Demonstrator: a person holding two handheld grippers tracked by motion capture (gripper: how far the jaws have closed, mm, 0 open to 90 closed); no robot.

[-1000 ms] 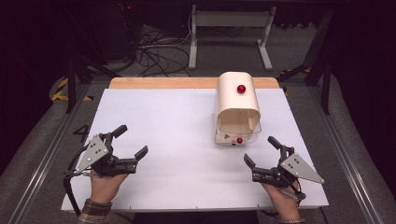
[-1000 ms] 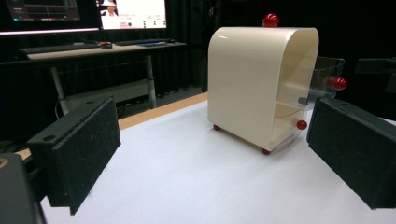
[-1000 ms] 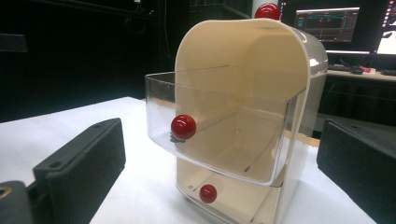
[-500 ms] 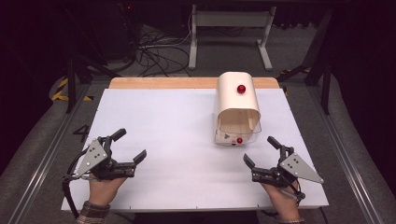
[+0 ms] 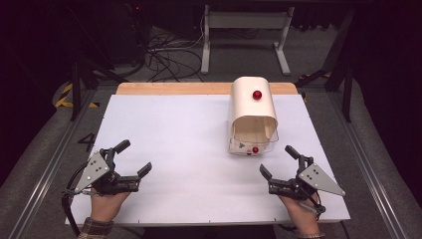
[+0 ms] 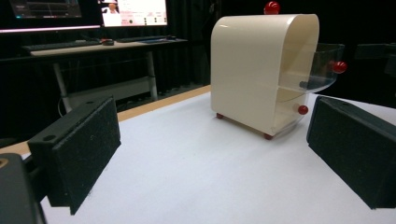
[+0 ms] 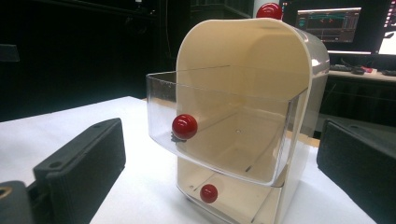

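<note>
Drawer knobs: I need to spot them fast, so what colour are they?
Glossy red, clearest in the right gripper view: upper drawer knob, lower drawer knob.

The room is dark. A grey floor (image 5: 45, 164) surrounds the white table (image 5: 174, 129), with cables (image 5: 169, 55) tangled beyond it beside a white stand (image 5: 244, 30). Hazard tape (image 5: 64, 94) marks the floor. A desk (image 6: 93, 46) carries lit monitors (image 6: 133, 11).
</note>
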